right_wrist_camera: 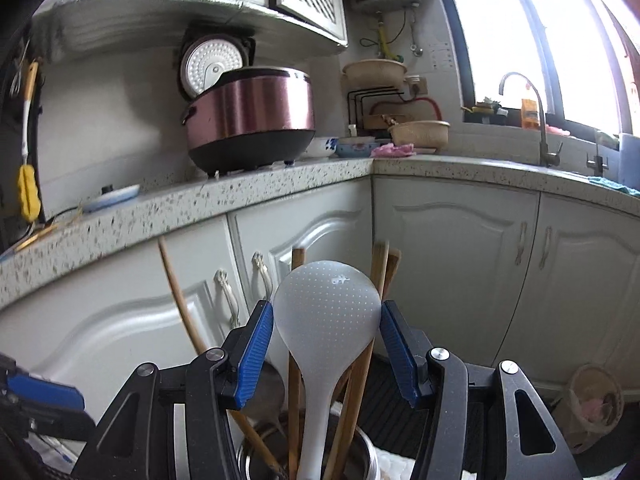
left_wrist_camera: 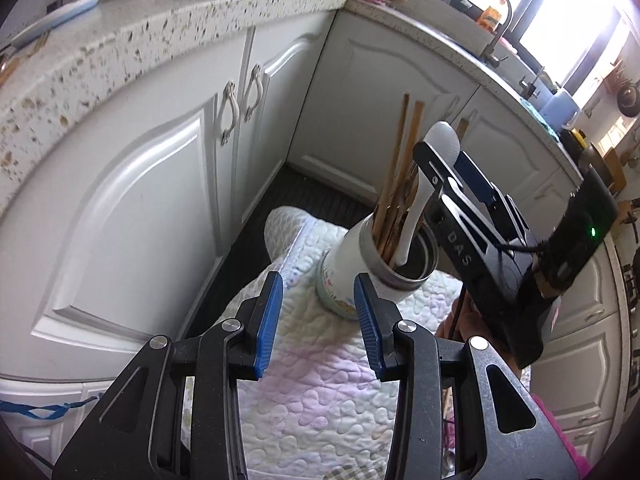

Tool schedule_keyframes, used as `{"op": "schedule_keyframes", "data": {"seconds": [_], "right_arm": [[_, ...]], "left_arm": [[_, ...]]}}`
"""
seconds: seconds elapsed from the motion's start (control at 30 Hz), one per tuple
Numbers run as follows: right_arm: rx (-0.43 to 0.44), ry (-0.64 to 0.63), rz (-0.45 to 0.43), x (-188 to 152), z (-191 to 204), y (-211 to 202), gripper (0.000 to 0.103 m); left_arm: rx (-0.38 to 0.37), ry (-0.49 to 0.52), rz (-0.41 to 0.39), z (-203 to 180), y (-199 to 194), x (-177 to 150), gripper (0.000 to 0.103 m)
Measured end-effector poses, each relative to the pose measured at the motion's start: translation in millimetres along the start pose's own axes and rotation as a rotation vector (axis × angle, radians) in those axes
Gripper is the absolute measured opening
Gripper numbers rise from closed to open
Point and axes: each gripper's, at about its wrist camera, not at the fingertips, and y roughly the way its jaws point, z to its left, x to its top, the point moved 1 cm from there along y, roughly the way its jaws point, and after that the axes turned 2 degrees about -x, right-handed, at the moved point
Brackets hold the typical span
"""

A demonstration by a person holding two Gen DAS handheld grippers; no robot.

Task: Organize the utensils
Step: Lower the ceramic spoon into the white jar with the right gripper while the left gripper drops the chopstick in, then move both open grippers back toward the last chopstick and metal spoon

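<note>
A white utensil cup with a metal rim (left_wrist_camera: 372, 264) stands on a quilted cloth (left_wrist_camera: 320, 368). It holds several wooden chopsticks (left_wrist_camera: 396, 184) and a white rice paddle (left_wrist_camera: 424, 176). My left gripper (left_wrist_camera: 316, 324) is open and empty, just short of the cup. My right gripper (left_wrist_camera: 452, 168) hovers over the cup with the paddle head between its open jaws. In the right wrist view the paddle (right_wrist_camera: 326, 320) stands upright between the blue pads (right_wrist_camera: 256, 356), which do not press it. The cup rim (right_wrist_camera: 368, 460) shows below.
White cabinet doors (left_wrist_camera: 132, 216) and a speckled counter (left_wrist_camera: 160, 40) curve around the left and back. A rice cooker (right_wrist_camera: 248, 120), bowls (right_wrist_camera: 356, 146), a basket (right_wrist_camera: 420, 132) and a tap (right_wrist_camera: 536, 116) sit on the counter. A dark mat (left_wrist_camera: 308, 196) covers the floor.
</note>
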Motion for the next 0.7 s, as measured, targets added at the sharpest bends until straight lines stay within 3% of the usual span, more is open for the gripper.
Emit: {"op": "schedule_keyframes", "data": {"seconds": [0.27,0.63,0.7], "right_arm": [[0.004,0.010,0.080,-16.2,-14.4,-9.9,0.053],[0.056,0.003,0.276,-37.4,-9.4,-8.4,0.053],[0.058,0.009,0.291,-37.5,-10.8,-11.8,0.058]], "left_arm": [[-0.012,-0.007,0.020,-3.1,13.8,-2.0,0.036],[0.004,-0.004,0.053,-8.5,23.2,-17.9,0.036],[0.012,-0.004,0.053,-10.0,24.3,-20.4,0.036]]}}
